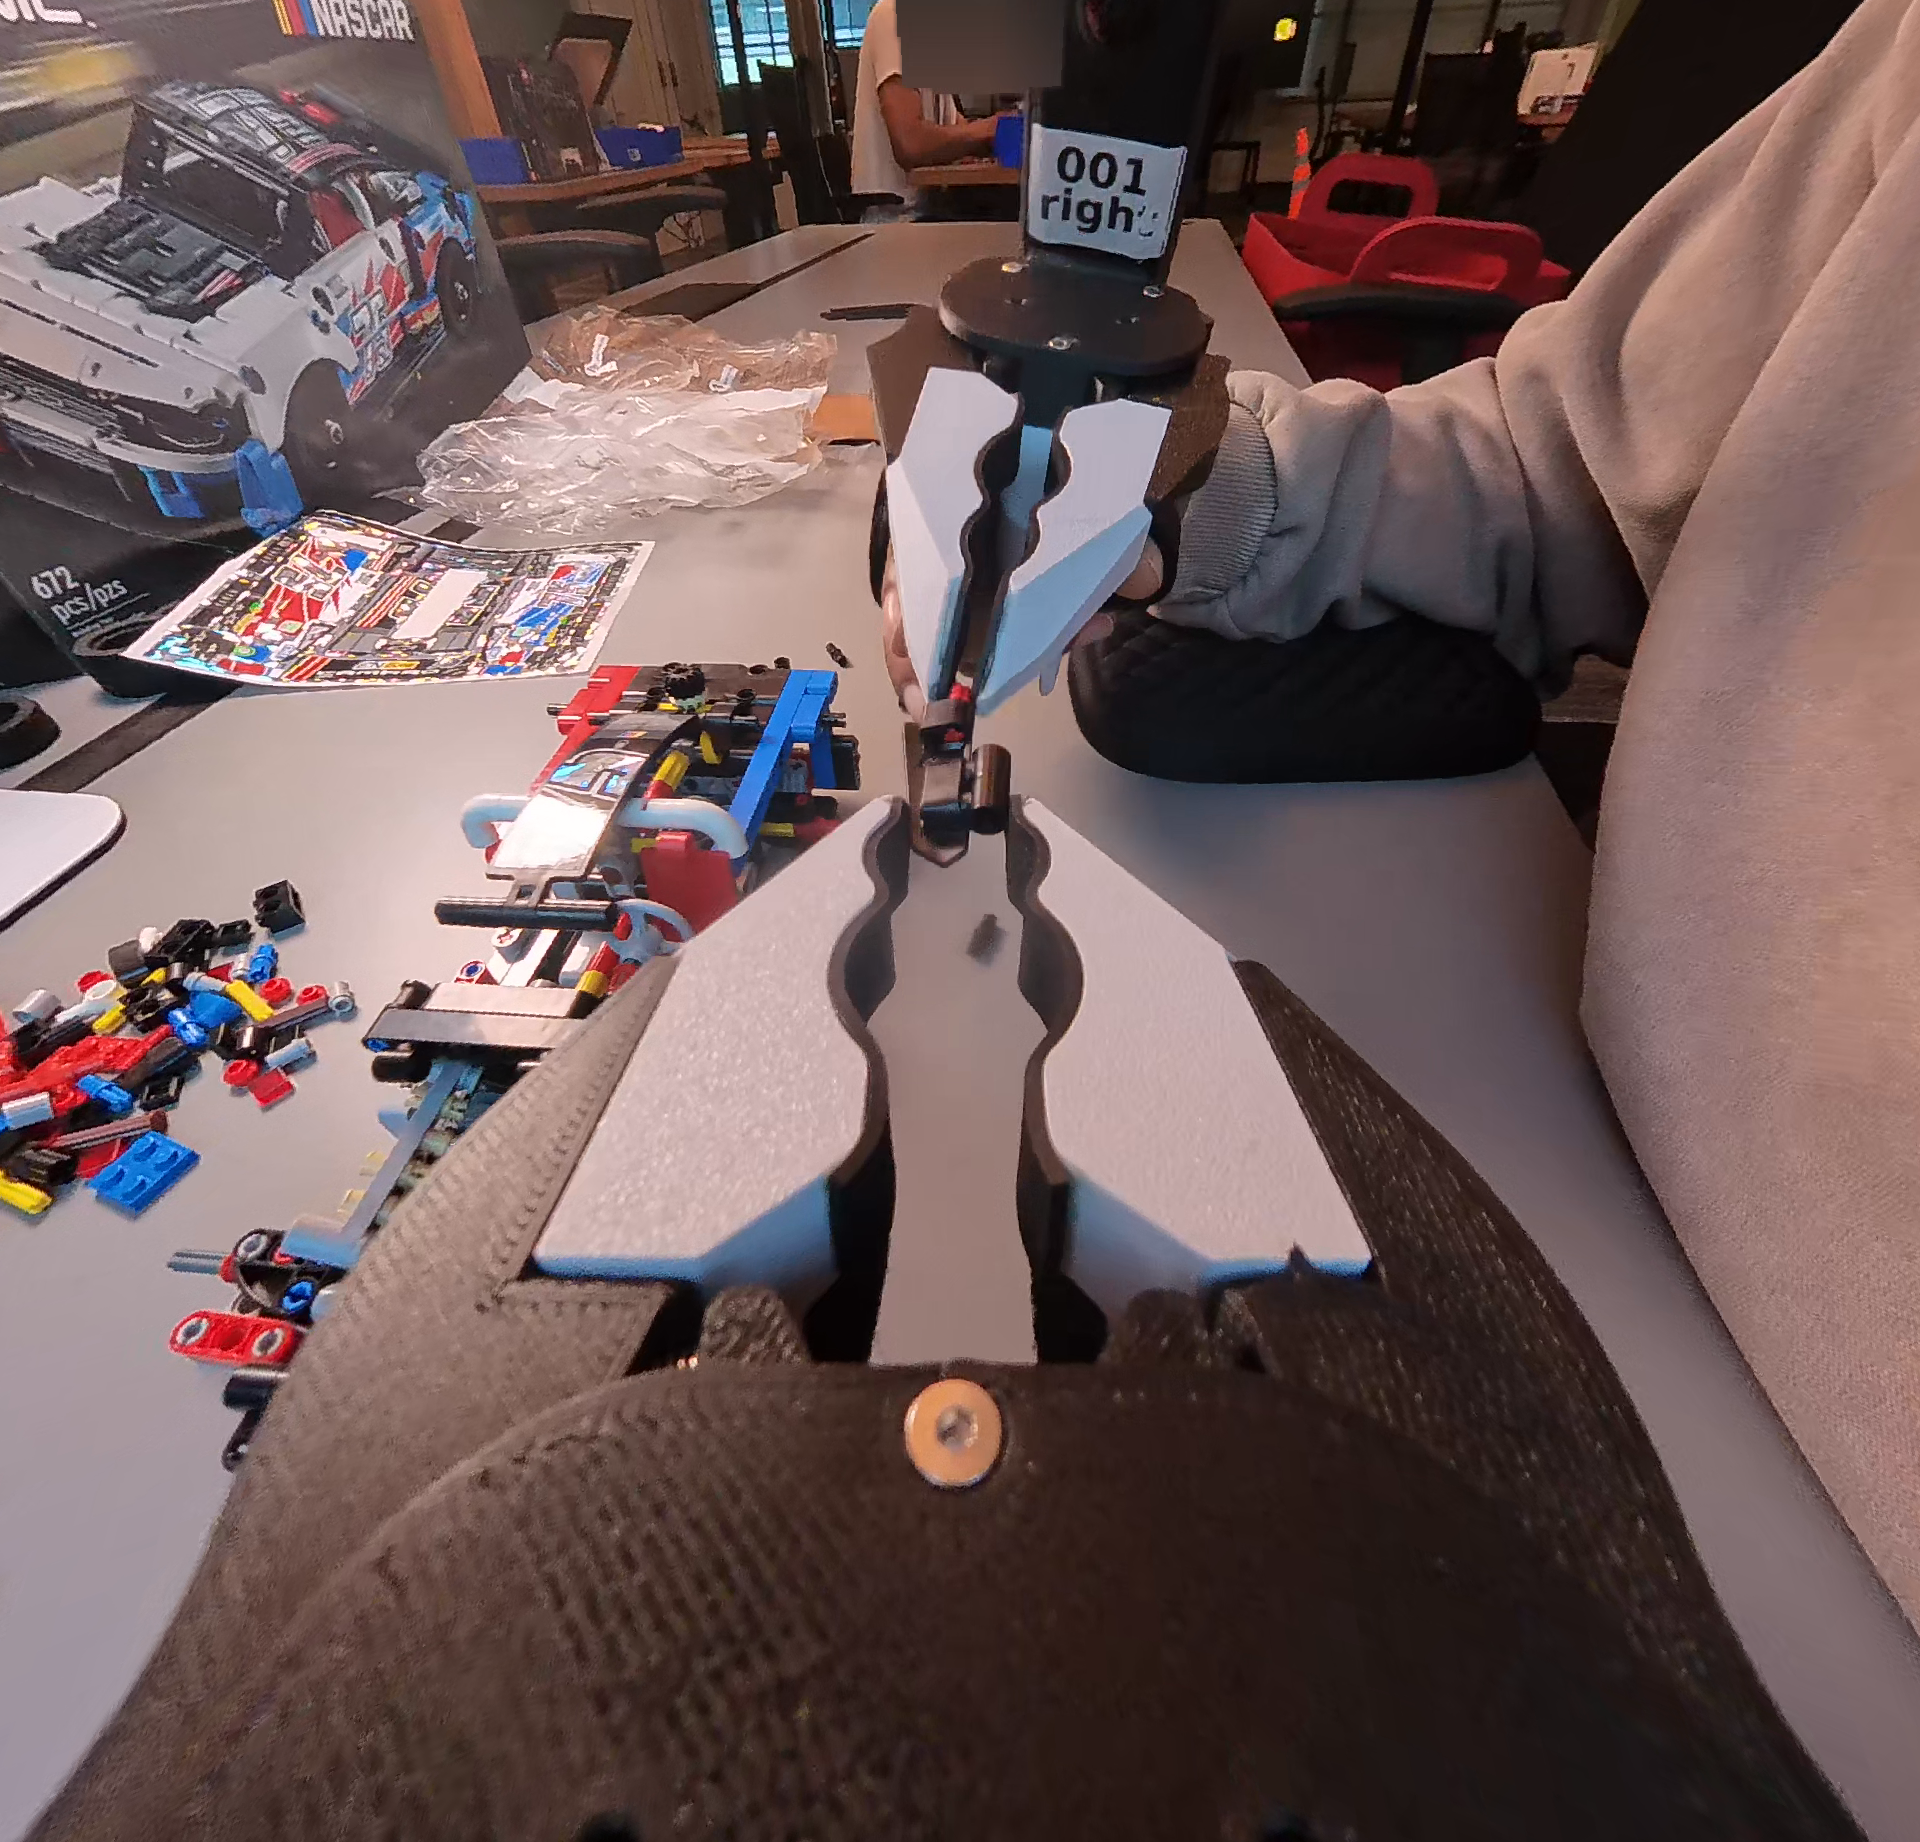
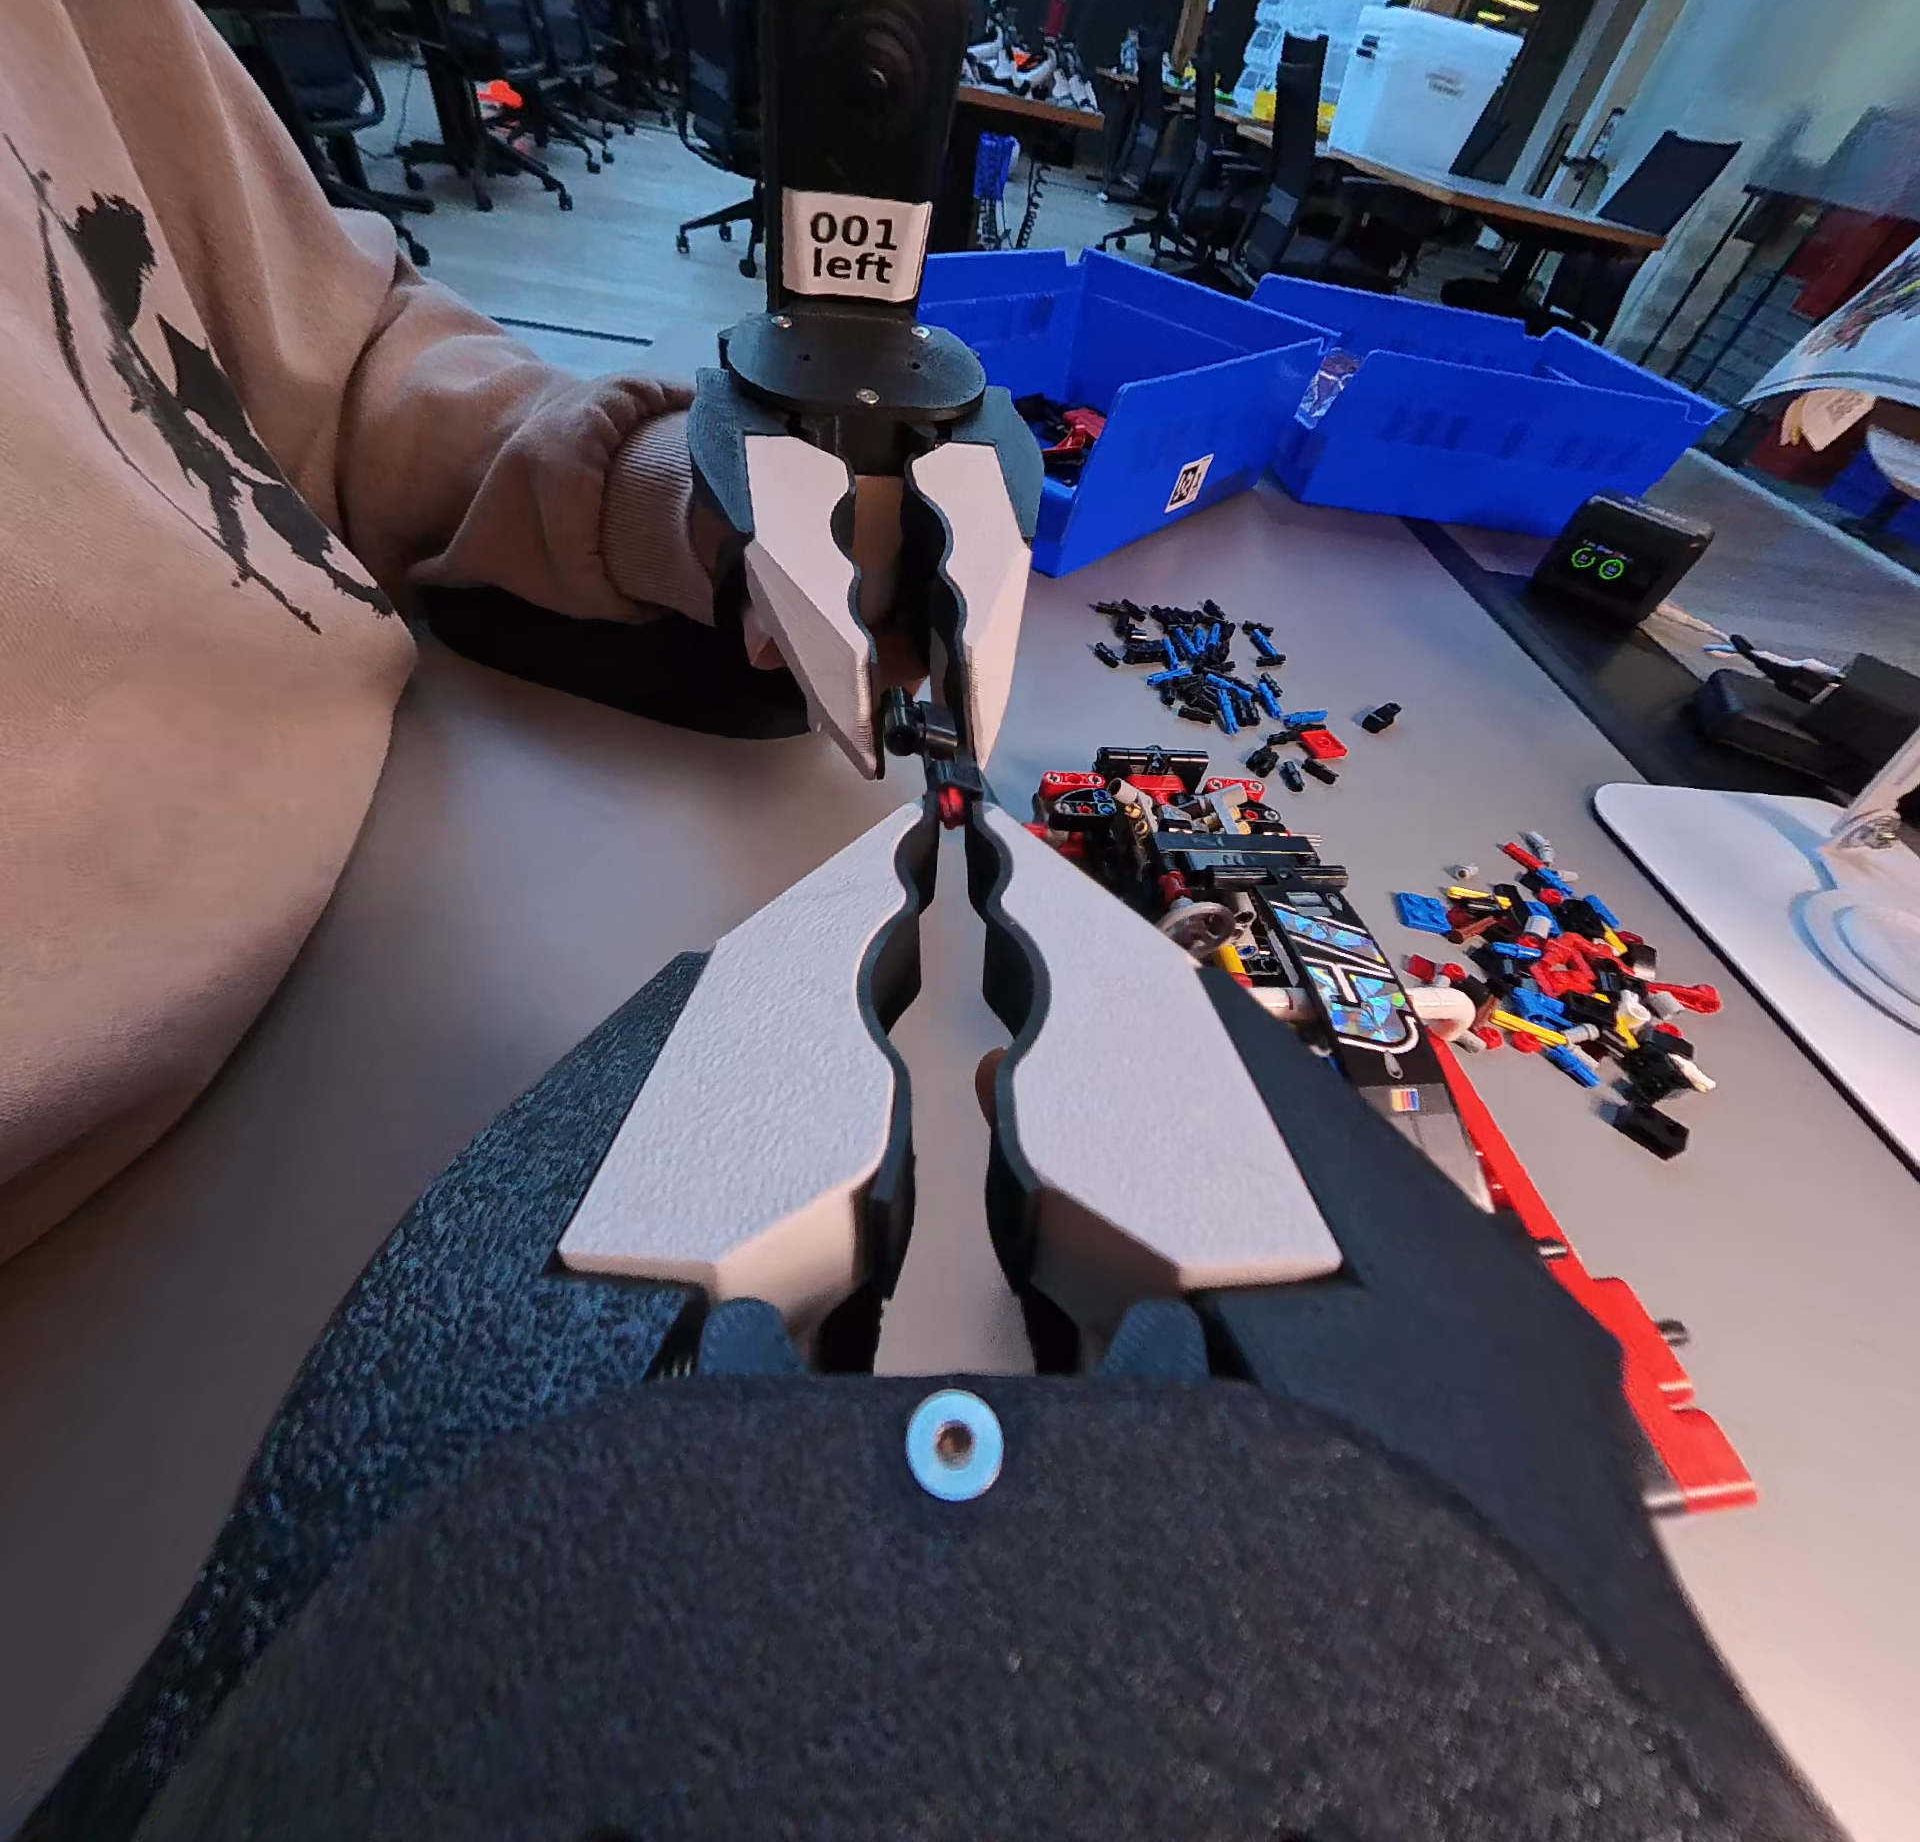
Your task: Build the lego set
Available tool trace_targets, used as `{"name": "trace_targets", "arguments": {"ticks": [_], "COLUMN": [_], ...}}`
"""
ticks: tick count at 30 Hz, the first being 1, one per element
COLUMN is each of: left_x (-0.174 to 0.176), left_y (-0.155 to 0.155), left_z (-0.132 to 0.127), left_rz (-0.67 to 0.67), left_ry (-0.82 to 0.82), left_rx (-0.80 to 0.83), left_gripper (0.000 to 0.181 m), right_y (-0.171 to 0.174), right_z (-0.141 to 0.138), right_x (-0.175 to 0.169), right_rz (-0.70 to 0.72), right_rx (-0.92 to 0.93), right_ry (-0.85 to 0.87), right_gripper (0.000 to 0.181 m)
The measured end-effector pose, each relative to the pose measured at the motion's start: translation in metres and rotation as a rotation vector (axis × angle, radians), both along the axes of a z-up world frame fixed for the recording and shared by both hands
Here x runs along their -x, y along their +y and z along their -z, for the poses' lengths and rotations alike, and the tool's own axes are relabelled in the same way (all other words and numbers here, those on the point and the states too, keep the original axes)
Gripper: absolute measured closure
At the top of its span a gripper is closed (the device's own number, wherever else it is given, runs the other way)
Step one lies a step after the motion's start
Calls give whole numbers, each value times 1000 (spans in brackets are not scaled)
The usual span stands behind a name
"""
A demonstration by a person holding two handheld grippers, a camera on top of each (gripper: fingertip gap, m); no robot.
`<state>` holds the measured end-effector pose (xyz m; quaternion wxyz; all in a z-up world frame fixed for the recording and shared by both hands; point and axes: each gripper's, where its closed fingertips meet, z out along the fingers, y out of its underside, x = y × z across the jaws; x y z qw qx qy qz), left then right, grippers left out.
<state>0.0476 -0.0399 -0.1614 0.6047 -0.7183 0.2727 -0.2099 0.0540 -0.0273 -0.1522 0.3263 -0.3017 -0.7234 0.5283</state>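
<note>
My left gripper [image 1: 956, 824] is shut on a small black connector piece [image 1: 979, 779] and holds it above the table. My right gripper [image 1: 952, 703] faces it tip to tip, shut on a small black piece with a red pin [image 1: 943, 717]. The two pieces touch between the tips. In the right wrist view my right gripper [image 2: 951, 813] pinches the red pin piece [image 2: 951, 801] against the black connector [image 2: 920, 720] in the left gripper [image 2: 923, 748]. The partly built car chassis [image 1: 665, 816] lies on the grey table, left of both grippers; it also shows in the right wrist view [image 2: 1247, 909].
A pile of loose bricks [image 1: 135, 1044] [image 2: 1558, 982] lies beyond the chassis, and small pins [image 2: 1205, 660] lie farther off. The set box [image 1: 208, 234], a sticker sheet [image 1: 395, 597] and plastic bags [image 1: 644, 421] are behind. Blue bins [image 2: 1143, 390], a white tray [image 2: 1766, 909] and sleeved arms [image 1: 1455, 504] border the area. Both grippers' tips are close together, under 4 cm apart.
</note>
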Motion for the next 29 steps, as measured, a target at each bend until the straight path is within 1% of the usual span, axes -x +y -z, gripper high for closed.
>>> {"name": "trace_targets", "arguments": {"ticks": [3, 6, 8, 11, 14, 16, 20, 29], "left_x": [5, 9, 10, 9, 7, 7, 8, 15], "left_y": [1, 3, 5, 6, 5, 6, 6, 8], "left_z": [0, 3, 9, 19, 31, 36, 38, 29], "left_rz": [-20, -42, -50, -47, -40, -43, -47, -81], "left_ry": [-11, 1, 12, 35, 69, 93, 100, 74], "left_rx": [10, 29, 59, 105, 157, 175, 185, 139], "left_gripper": [165, 165, 165, 165, 165, 165, 165, 165], "right_y": [14, 41, 62, 90, 107, 111, 113, 114], "right_z": [-13, -31, -42, -56, -62, -63, -60, -52], "right_x": [2, 3, 2, 1, 1, 1, 3, 7], "right_rz": [57, 158, 228, 333, 414, 440, 456, 466], "right_rx": [26, 48, 71, 119, 140, 147, 147, 152], "right_ry": [52, 112, 142, 199, 247, 260, 257, 245], "right_gripper": [175, 169, 166, 166, 166, 166, 166, 165]}}
